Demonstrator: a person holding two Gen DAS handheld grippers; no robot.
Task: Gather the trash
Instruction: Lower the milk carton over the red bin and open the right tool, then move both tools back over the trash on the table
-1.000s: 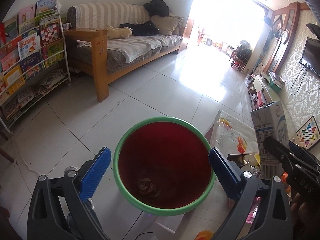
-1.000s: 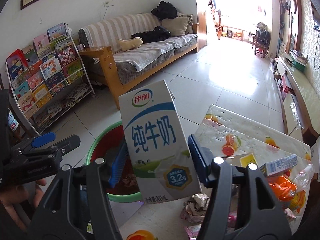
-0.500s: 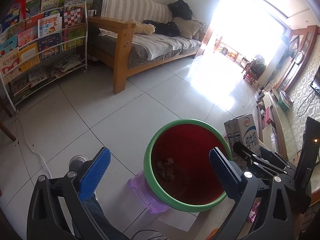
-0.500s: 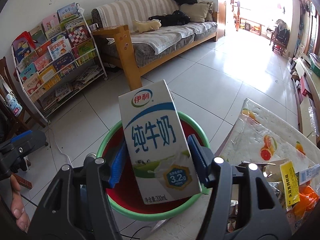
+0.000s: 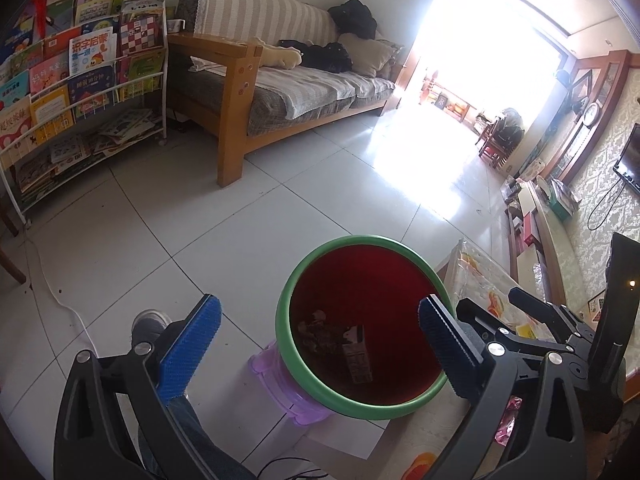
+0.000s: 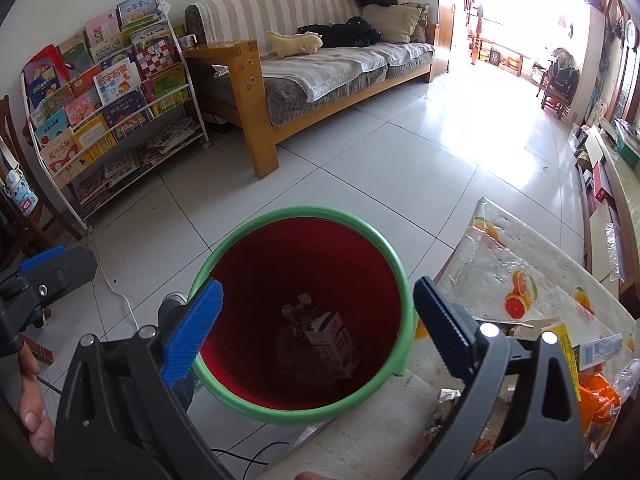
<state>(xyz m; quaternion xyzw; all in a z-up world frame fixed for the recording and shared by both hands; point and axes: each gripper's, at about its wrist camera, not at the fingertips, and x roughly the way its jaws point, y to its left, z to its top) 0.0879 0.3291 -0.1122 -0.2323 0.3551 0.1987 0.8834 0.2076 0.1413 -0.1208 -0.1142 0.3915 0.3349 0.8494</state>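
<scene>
A red bin with a green rim [image 5: 304, 272] [image 6: 260, 218] stands on a purple stool [image 5: 272, 376] beside the table. A white and blue milk carton [image 6: 334, 342] [image 5: 358, 354] lies at its bottom with crumpled scraps [image 6: 298, 314]. My right gripper [image 6: 316, 328] hangs open and empty over the bin. My left gripper [image 5: 320, 346] is open and empty, above the bin's near-left side. Loose trash, an orange wrapper [image 6: 598, 398] and a yellow packet [image 6: 566, 346], lies on the table at right.
The table [image 6: 516, 248] has a fruit-print plastic cover. A wooden sofa [image 6: 320, 68] and a book rack [image 6: 112, 100] stand across the tiled floor. A cable [image 5: 60, 300] runs over the floor. A low TV bench [image 5: 556, 224] lines the right wall.
The right gripper opened and let go of the milk carton, which dropped into the bin. The left gripper drew back to the left.
</scene>
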